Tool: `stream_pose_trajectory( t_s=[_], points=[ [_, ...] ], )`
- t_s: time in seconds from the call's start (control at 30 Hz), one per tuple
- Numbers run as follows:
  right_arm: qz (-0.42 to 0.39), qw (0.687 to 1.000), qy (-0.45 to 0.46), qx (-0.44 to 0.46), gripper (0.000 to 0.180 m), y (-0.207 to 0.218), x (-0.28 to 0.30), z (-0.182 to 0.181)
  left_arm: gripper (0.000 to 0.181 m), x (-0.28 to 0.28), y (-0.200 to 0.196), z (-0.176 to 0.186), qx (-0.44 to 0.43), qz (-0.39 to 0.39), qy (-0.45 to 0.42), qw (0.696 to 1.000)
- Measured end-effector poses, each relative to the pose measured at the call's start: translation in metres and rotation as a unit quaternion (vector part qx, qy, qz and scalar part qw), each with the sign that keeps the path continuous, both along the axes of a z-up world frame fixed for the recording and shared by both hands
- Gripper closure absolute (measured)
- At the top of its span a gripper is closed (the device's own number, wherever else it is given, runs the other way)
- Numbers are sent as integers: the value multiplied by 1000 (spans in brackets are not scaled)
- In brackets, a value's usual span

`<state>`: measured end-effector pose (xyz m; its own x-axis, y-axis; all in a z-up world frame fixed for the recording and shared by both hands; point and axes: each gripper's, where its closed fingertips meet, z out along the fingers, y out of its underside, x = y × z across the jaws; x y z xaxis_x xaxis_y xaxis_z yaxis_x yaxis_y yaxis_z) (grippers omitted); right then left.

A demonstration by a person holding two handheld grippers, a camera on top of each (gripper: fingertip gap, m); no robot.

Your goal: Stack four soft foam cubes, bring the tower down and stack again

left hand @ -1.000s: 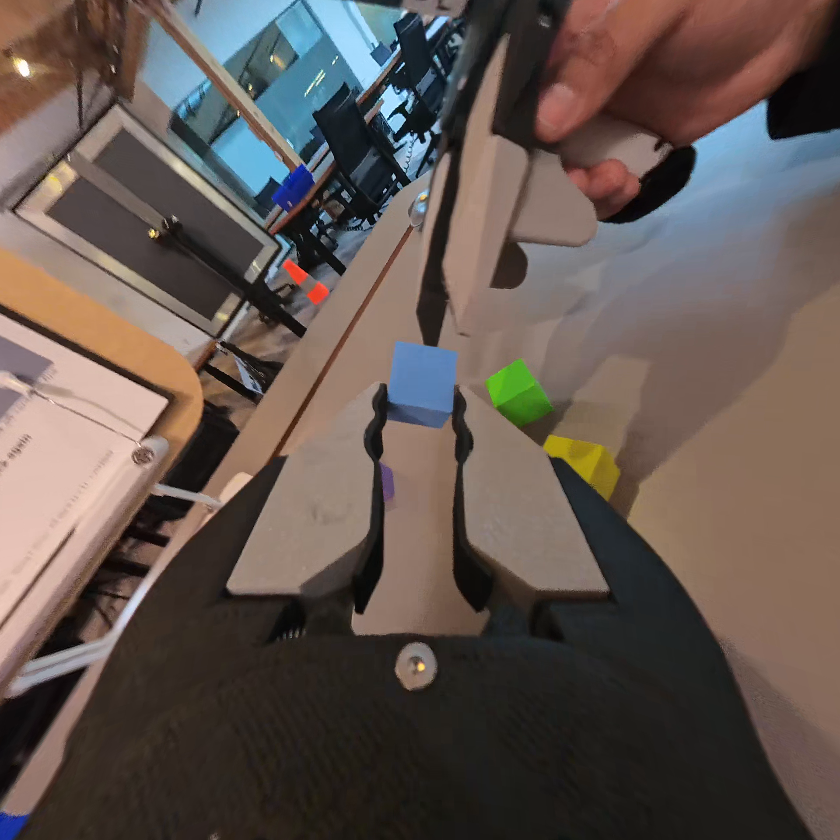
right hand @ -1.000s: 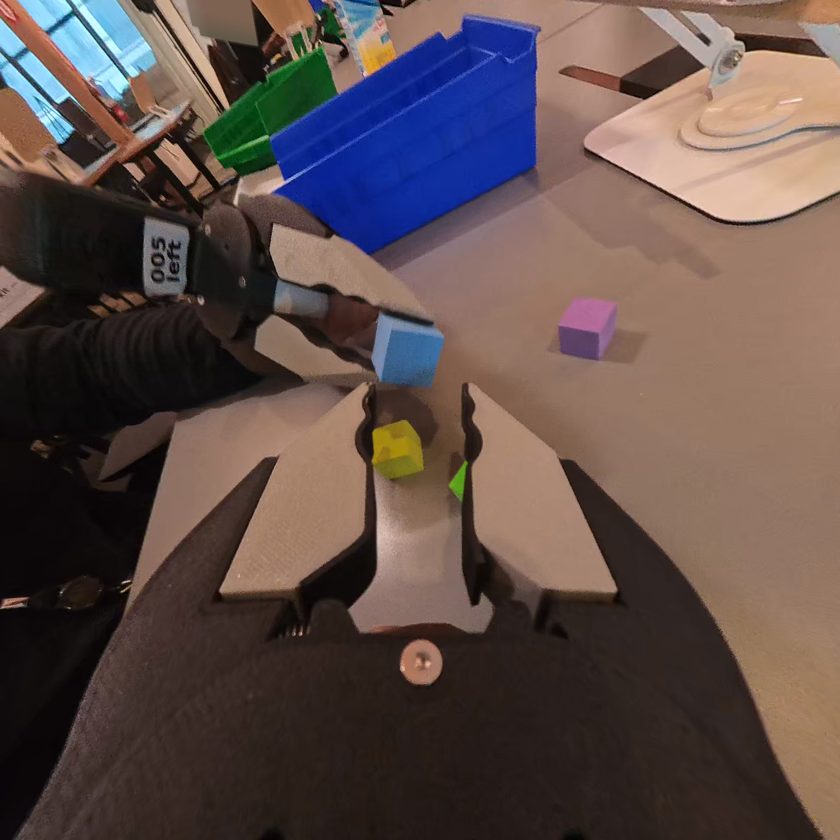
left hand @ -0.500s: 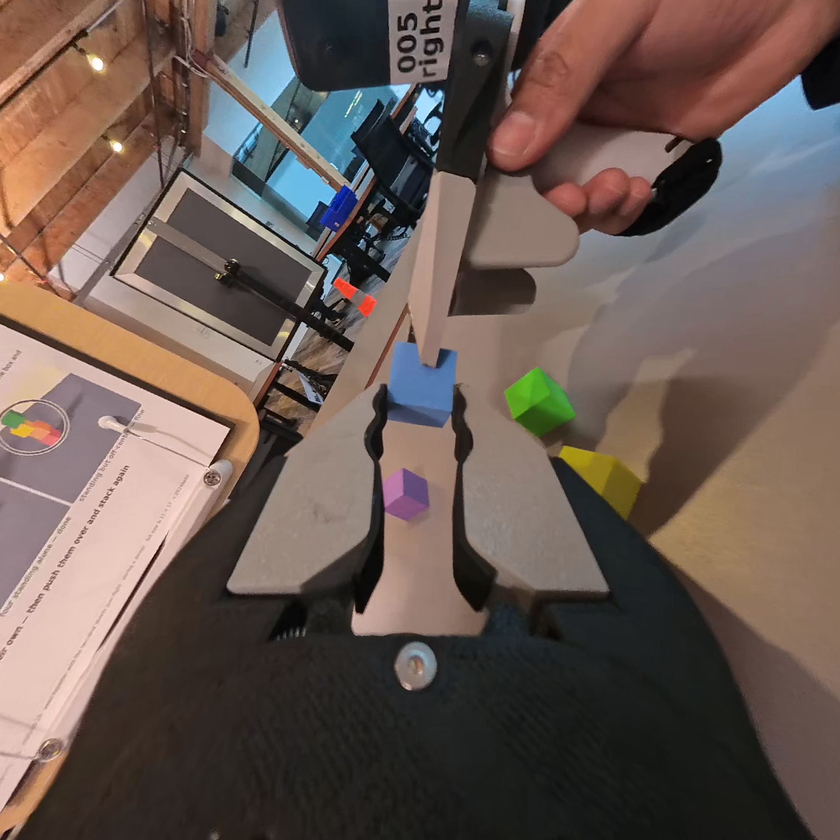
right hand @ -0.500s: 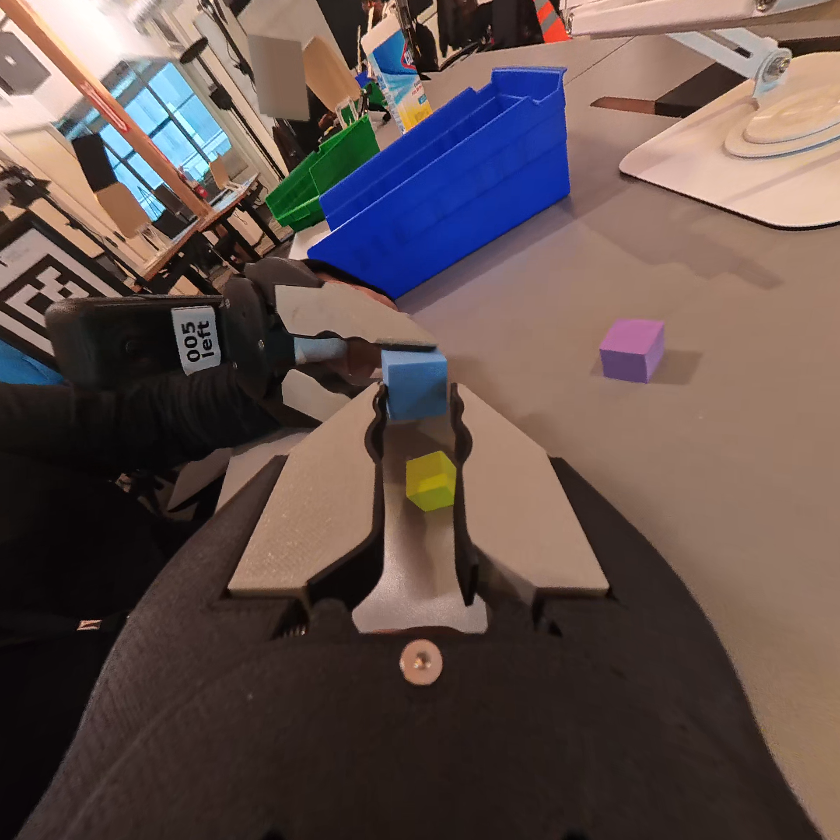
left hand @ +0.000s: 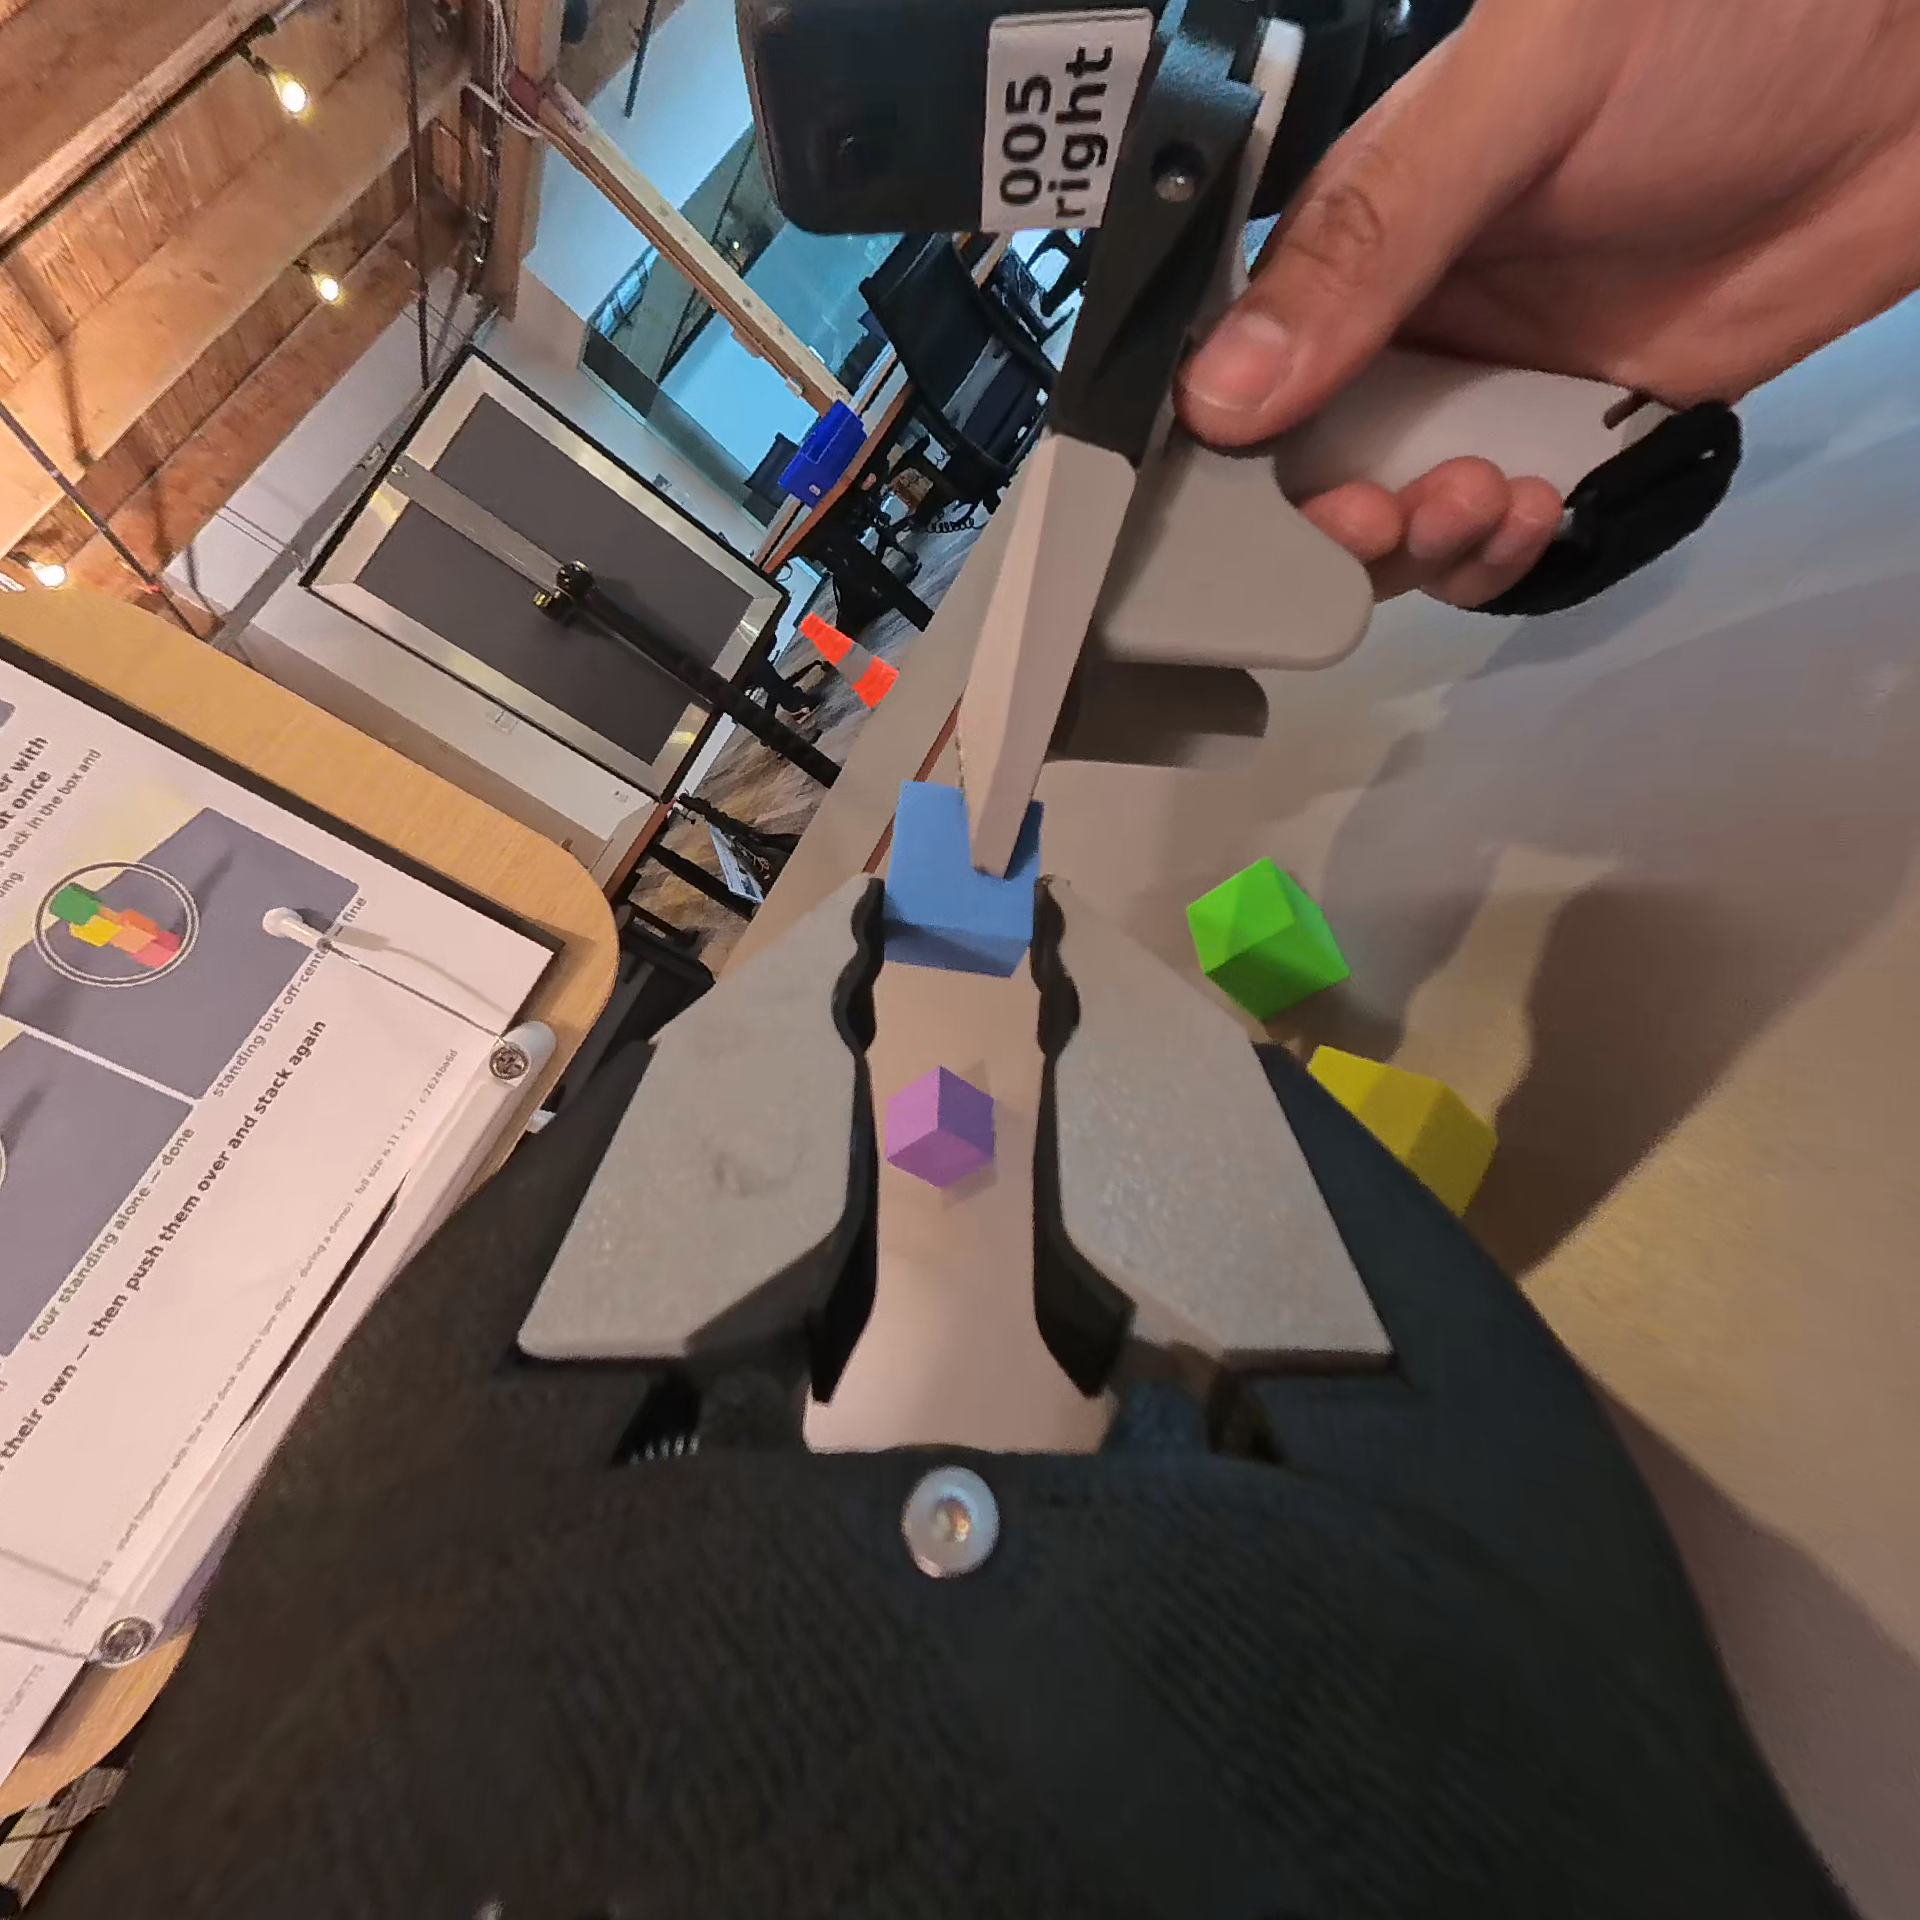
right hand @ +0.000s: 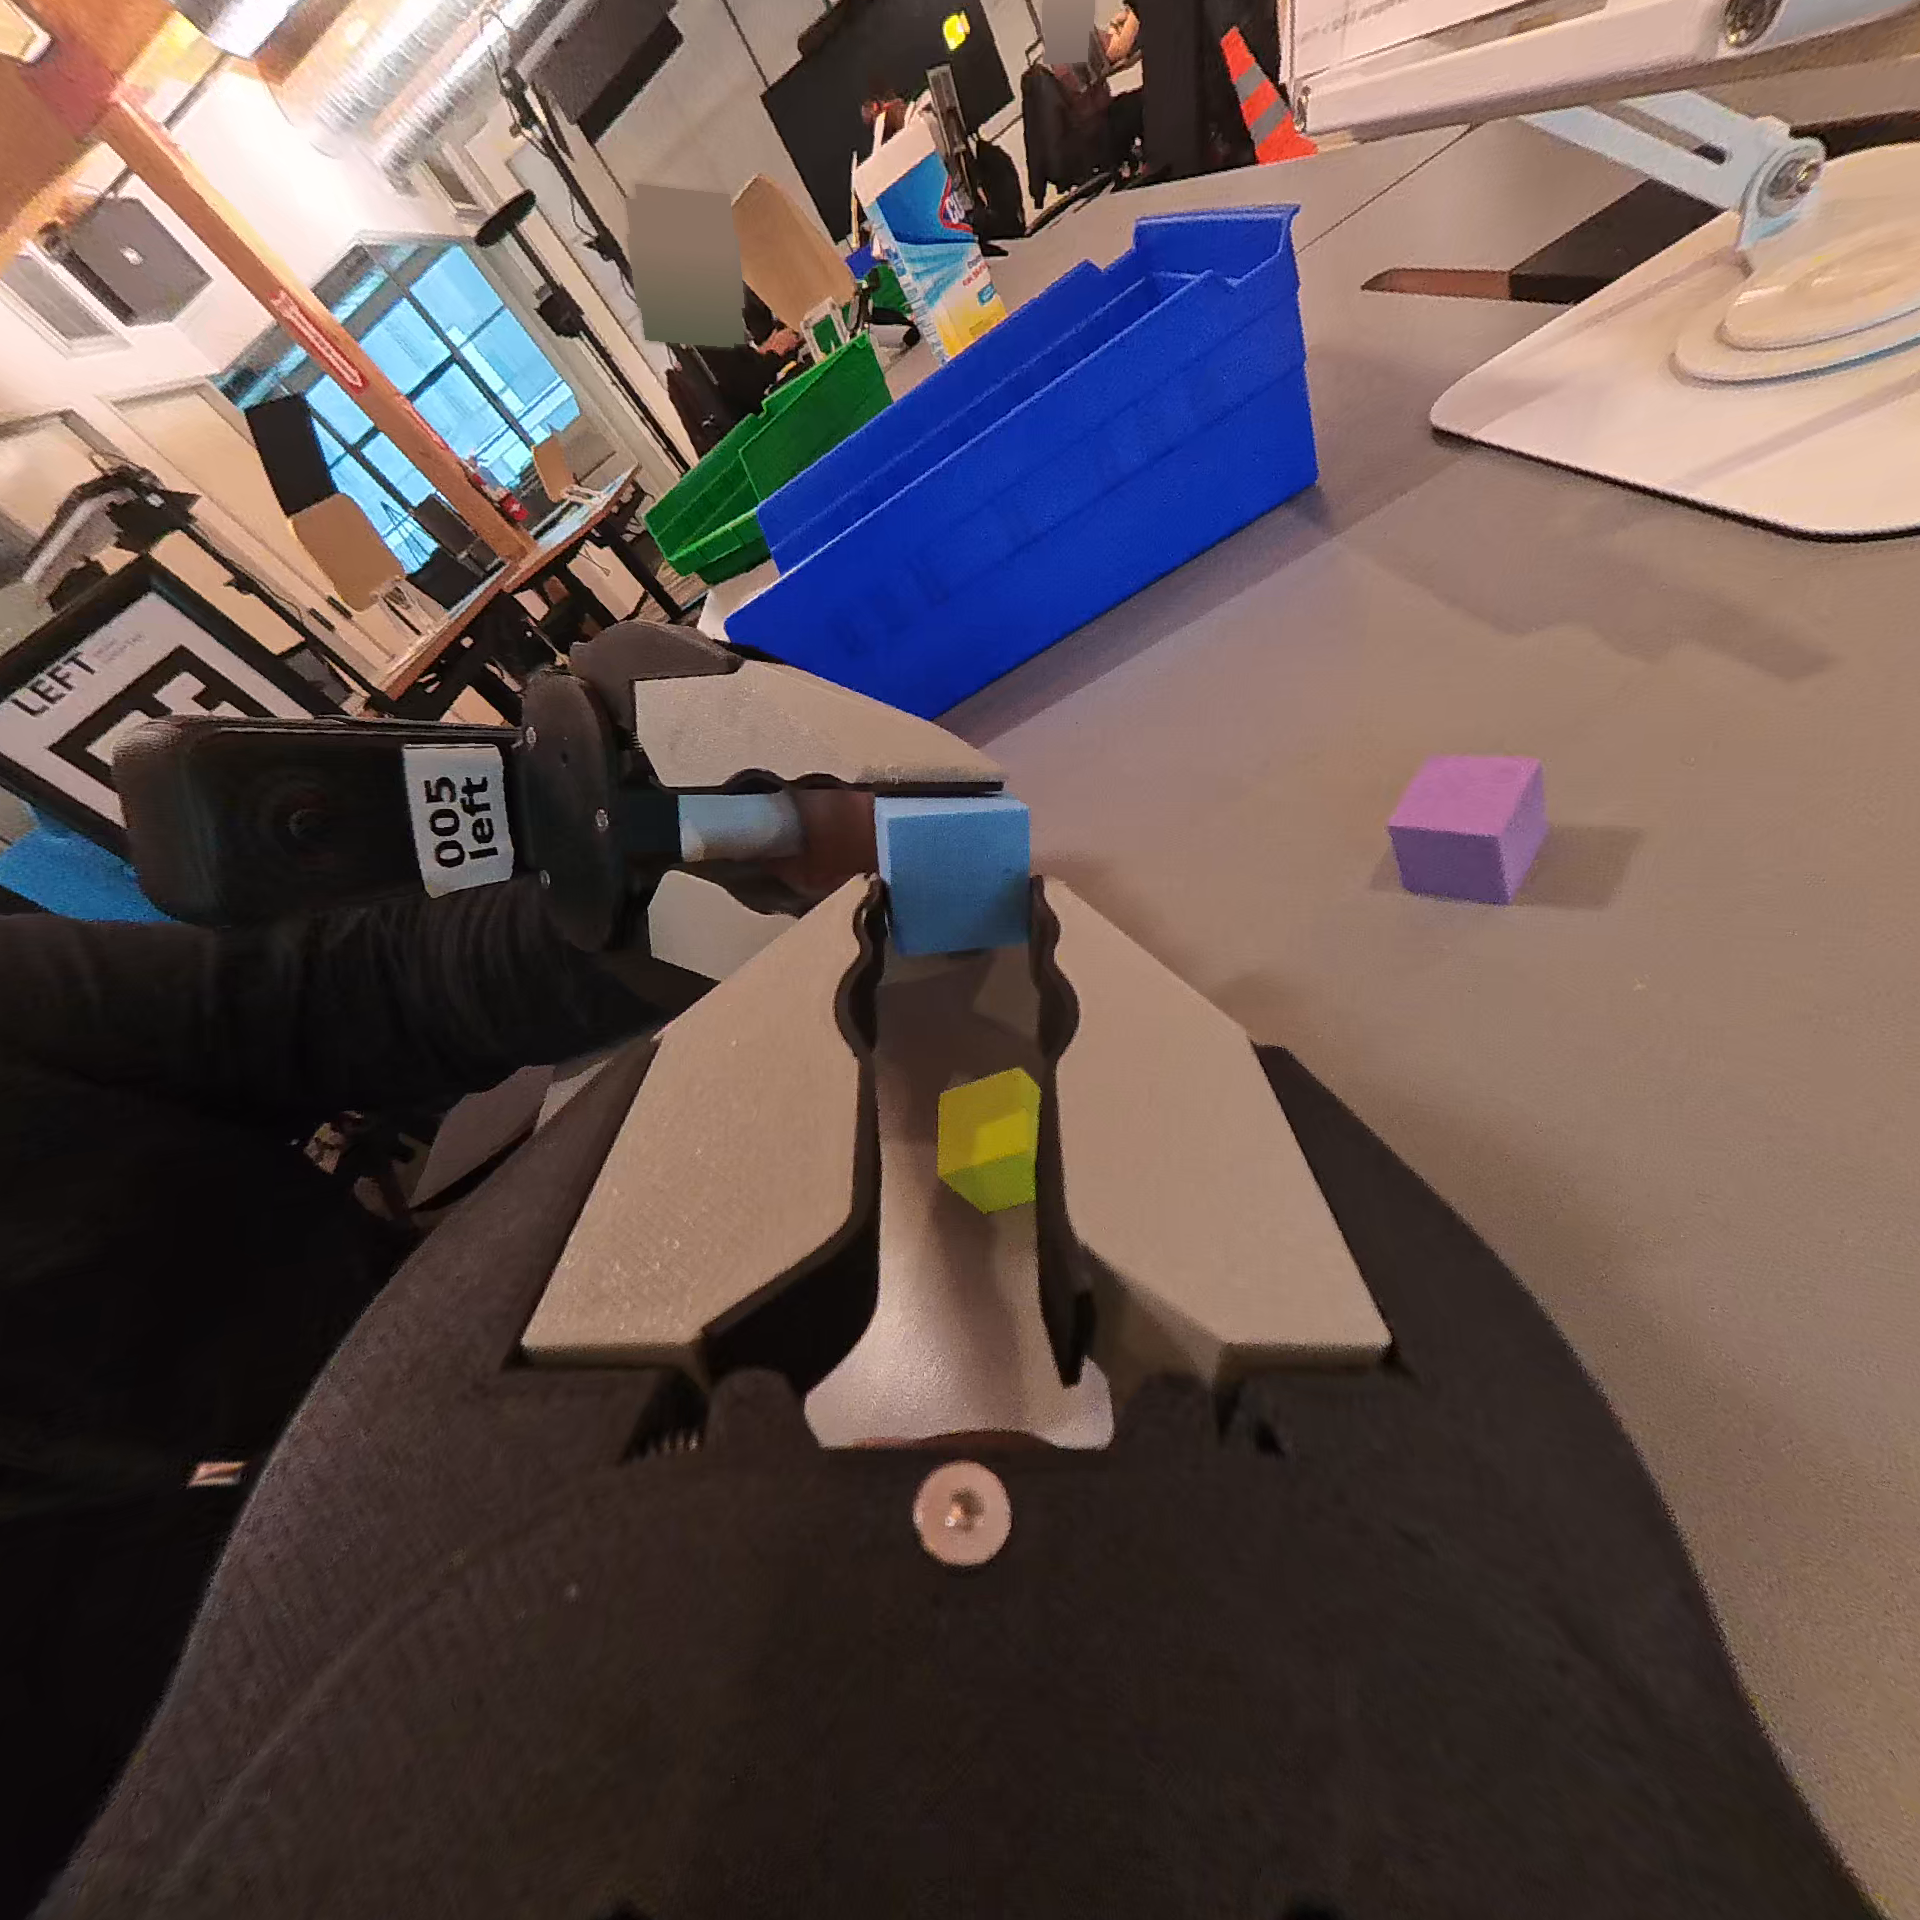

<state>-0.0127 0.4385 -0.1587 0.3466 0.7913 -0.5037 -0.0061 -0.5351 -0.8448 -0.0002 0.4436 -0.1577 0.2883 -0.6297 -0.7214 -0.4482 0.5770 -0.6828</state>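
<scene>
On my left wrist view, a laminated instruction sheet (left hand: 208, 1091) lies on a rounded wooden board at the far left. My left gripper (left hand: 956, 914) has its grainy grey, wavy-edged fingers narrowed onto the blue cube (left hand: 951, 920), a matte foam block held above the table. Below, seen through the finger gap, the purple cube (left hand: 938, 1127) sits on the smooth grey table (left hand: 1714, 1039). From above, one flat finger of the right gripper presses the same blue block, a bare hand (left hand: 1558, 239) squeezing its handle. Farther right the green cube (left hand: 1268, 935) rests tilted on an edge, and the yellow cube (left hand: 1403, 1127) lies just beside it.

On my right wrist view, the left gripper comes in from the left, its flat finger over the blue block. My right gripper (right hand: 958, 914) pinches that block's sides too. The yellow cube lies beneath, the purple one well apart at right, and a glossy blue bin (right hand: 1039, 499) stands behind.
</scene>
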Motion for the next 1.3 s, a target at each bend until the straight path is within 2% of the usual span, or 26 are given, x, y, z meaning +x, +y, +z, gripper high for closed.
stream_pose_trajectory(
  t_s=[0.27,0.53,0.63,0.7,0.8,0.93,1.07,1.13,1.2,1.3],
  points=[
    [-16,999,4,34,156,0,-1,13,154,-1,0,12,-14,3,-33,999],
    [-13,999,35,27,156,0,5,21,154,-1,-3,6,-9,-4,-21,1000],
    [-28,997,65,28,156,3,12,29,181,-2,-4,1,-13,-12,-14,1000],
    [-30,996,84,28,157,3,17,35,181,-2,-4,1,-15,-12,-15,1000],
    [-39,998,47,35,156,6,19,26,181,0,-5,-4,-16,-13,-4,1000],
    [-12,997,22,67,156,-2,10,24,181,-9,7,-7,-13,7,20,1000],
    [32,989,-39,141,156,-17,-3,12,181,-31,43,-20,-119,76,13,990],
    [58,982,-65,165,156,-25,-10,3,181,-44,64,-39,-183,130,20,974],
    [69,977,-74,186,156,-31,-15,-3,181,-51,72,-64,-242,151,46,957],
    [65,975,-65,203,156,-36,-17,-2,181,-61,80,-84,-263,188,91,942]
  ],
)
